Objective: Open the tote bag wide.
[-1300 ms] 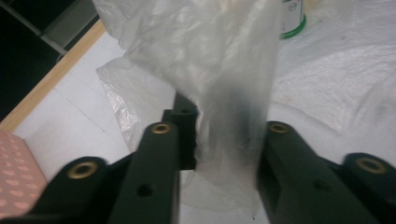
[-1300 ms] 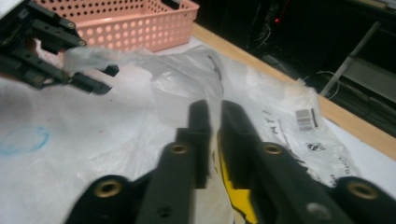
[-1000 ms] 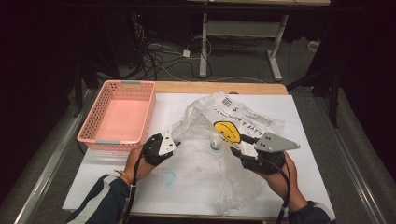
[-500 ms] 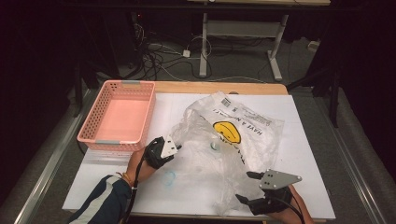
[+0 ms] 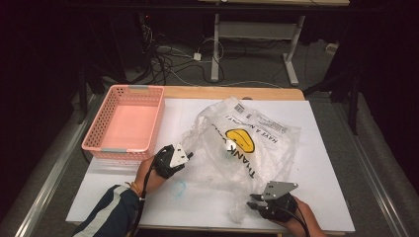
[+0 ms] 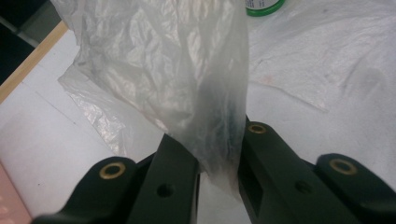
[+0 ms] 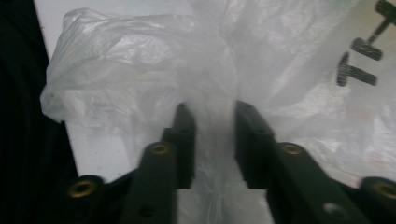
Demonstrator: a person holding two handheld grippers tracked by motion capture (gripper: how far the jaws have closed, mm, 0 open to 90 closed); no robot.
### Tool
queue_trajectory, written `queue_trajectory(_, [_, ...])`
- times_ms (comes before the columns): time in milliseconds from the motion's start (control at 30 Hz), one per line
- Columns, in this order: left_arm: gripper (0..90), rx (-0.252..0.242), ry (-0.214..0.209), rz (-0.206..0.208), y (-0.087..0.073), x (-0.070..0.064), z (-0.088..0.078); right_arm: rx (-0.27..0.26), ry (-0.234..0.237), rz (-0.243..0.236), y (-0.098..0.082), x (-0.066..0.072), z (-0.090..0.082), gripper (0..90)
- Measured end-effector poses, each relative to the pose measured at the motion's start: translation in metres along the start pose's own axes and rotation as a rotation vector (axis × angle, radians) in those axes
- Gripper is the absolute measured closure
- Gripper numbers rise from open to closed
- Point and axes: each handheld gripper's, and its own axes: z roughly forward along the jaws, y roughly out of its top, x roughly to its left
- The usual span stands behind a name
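Lying crumpled on the white table (image 5: 326,163), right of the pink plastic basket (image 5: 126,123), the clear printed plastic bag (image 5: 247,143) was pinched by left gripper (image 5: 189,156) and right gripper (image 5: 253,204).

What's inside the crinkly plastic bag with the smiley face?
Through the plastic bag a small round thing with a green rim shows, perhaps a jar or lid. The film blurs it, so what it is stays unclear.
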Motion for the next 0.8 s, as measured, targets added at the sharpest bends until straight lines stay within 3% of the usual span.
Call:
queue_trajectory(67, [86.8, -0.007, -0.001, -0.002, 0.000, 0.000, 0.000, -0.002, -0.020, 0.010, 0.001, -0.003, 0.000, 86.3])
queue_trajectory(167, [86.8, -0.031, 0.003, -0.015, 0.000, 0.001, -0.002, -0.025, -0.044, 0.008, 0.003, -0.003, -0.002, 88.3])
queue_trajectory(300, [86.8, -0.050, 0.001, -0.029, -0.001, 0.003, -0.005, -0.057, -0.072, 0.017, 0.005, -0.005, -0.008, 88.7])
queue_trajectory(467, [86.9, -0.063, -0.015, -0.018, 0.000, 0.003, -0.009, -0.099, -0.096, 0.012, 0.007, -0.006, -0.013, 88.9])
queue_trajectory(800, [87.0, -0.130, 0.018, 0.002, 0.009, 0.004, -0.027, -0.171, -0.157, 0.005, 0.011, -0.010, -0.030, 89.4])
